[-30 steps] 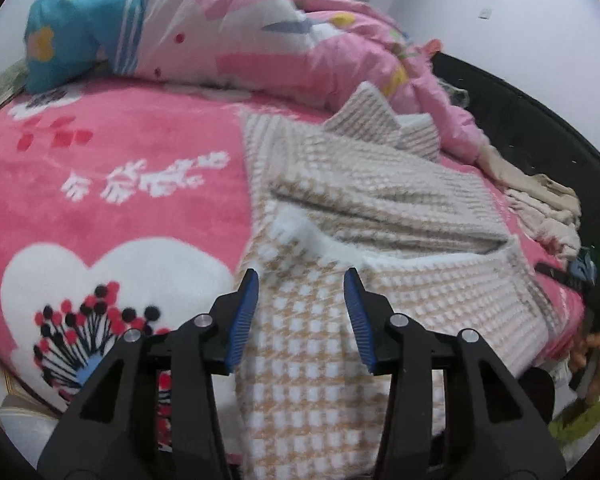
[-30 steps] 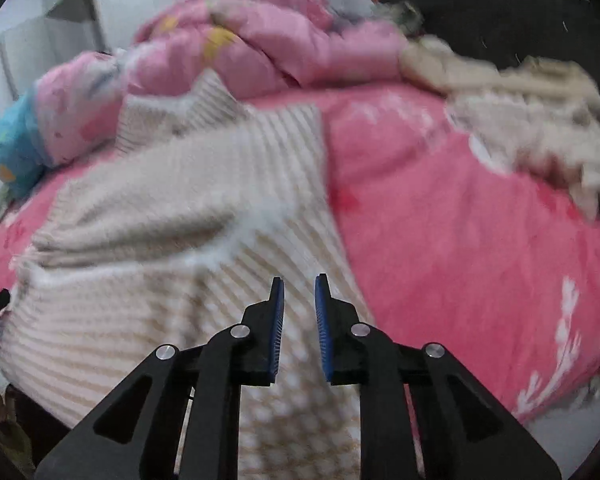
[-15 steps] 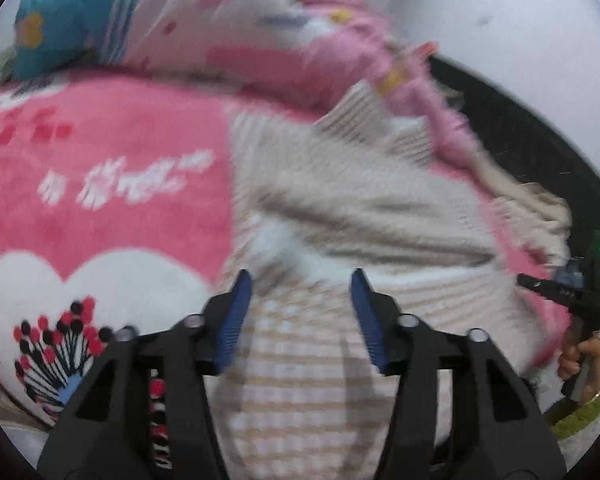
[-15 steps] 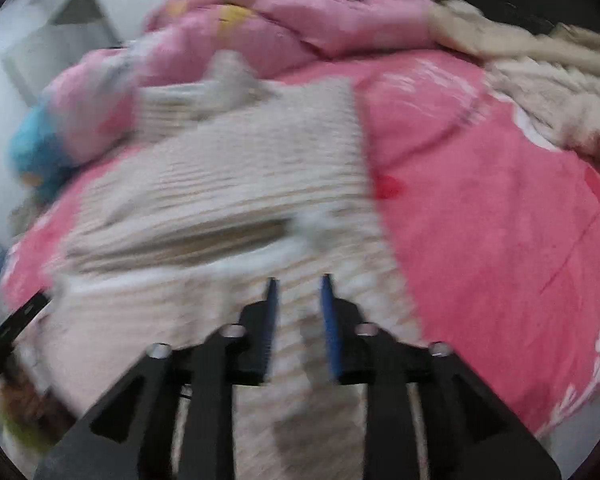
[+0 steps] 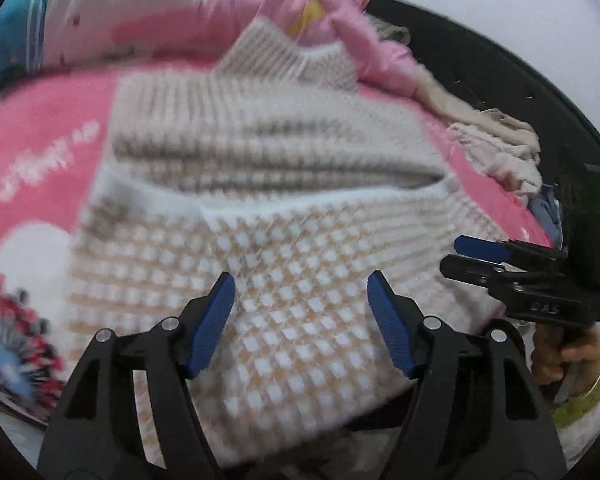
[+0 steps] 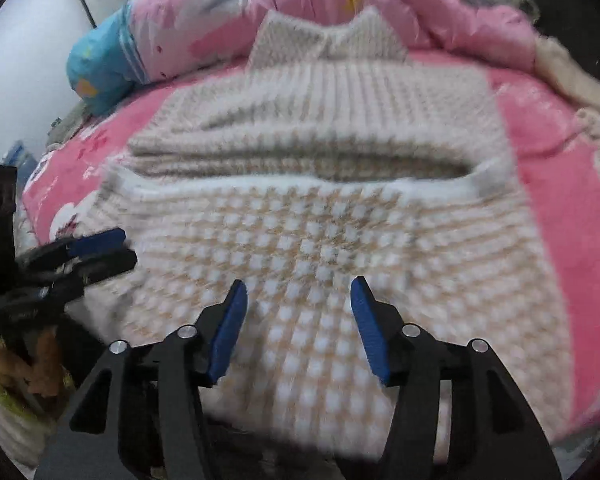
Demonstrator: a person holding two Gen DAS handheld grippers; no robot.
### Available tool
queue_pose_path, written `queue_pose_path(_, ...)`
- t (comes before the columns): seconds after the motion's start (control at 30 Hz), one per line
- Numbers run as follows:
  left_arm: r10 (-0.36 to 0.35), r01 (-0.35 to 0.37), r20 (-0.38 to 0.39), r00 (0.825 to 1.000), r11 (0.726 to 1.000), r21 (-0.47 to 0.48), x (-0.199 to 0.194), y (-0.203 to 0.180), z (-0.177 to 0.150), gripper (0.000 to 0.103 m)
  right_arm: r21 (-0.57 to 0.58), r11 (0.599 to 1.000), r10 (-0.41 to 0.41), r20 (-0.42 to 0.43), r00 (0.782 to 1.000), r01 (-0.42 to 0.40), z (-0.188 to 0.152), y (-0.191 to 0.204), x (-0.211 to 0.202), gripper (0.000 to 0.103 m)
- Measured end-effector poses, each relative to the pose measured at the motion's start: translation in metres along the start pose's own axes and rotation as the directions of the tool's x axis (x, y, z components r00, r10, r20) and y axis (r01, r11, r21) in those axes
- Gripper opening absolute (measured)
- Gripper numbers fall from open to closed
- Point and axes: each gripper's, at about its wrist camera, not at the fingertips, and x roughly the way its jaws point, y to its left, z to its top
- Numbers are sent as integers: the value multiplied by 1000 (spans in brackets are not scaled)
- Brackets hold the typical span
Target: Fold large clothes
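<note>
A beige and white checked knit sweater (image 5: 284, 216) lies partly folded on a pink bed, its sleeves laid across the chest; the right wrist view shows the sweater (image 6: 320, 208) too. My left gripper (image 5: 300, 300) hovers over the sweater's lower hem, jaws opening, nothing pressed between the blue pads. My right gripper (image 6: 298, 304) hovers over the same hem, jaws also opening and empty. In the left wrist view the right gripper (image 5: 480, 258) shows at the right edge, held by a hand. The left gripper (image 6: 100, 248) appears at the left edge of the right wrist view.
A pink fleece blanket (image 5: 40, 132) covers the bed. A rumpled pink quilt (image 6: 340, 4) and a blue pillow (image 6: 96, 64) lie behind the sweater. Cream clothes (image 5: 496, 152) are piled at the right, against a dark headboard (image 5: 500, 72). The sweater's hem hangs over the bed's near edge.
Both grippers opened wider and shifted toward the sweater's middle, so each now shows in the other's view. The sweater fills more of both pictures.
</note>
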Motion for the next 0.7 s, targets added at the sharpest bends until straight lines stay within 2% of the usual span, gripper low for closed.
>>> queue_pose_path(0.07,-52,52,13,999,999,5,-14,-6,-5,69,-26,999,20,12,1000,-20,-13,4,-14,58)
queue_pose_path(0.13,-93,92,-34,995,995,-31,-8,-3,-17,75,-74,997,4,-55,998,-8,-31,7,5,64)
queue_pose_path(0.2,-13,8,-113,993,999,-41,20,4,-29,74,-77,997,-25,-111,994,17,-42,0,36,67)
queue_pose_path(0.23,-2,-5,-132,991,999,-49,32,9,-32,71,-84,996,-24,-103,994,16,-43,-1,44,70)
queue_pose_path(0.27,-5,-3,-120,993,998,-63,36,12,-35,71,-88,996,-30,-100,995,21,-41,0,45,71)
queue_pose_path(0.37,12,-19,-98,995,998,-63,23,4,-30,71,-73,996,-59,-91,994,52,-34,6,25,71)
queue_pose_path(0.43,34,-37,-84,996,998,-41,5,1,-36,71,-76,992,-107,-67,992,102,-39,6,7,70)
queue_pose_path(0.5,58,-61,-71,996,997,-39,-10,7,-46,73,-51,990,-131,-54,990,128,-50,-5,-5,70)
queue_pose_path(0.57,112,-122,-101,989,988,-100,-6,31,-58,75,4,986,-166,-78,983,167,-61,-31,1,71)
queue_pose_path(0.63,46,-63,-86,995,978,-199,-4,51,-62,74,70,990,-117,-98,988,124,-65,-53,18,71)
queue_pose_path(0.7,44,-62,-81,996,970,-237,-12,53,-58,74,67,988,-135,-104,985,142,-59,-49,17,72)
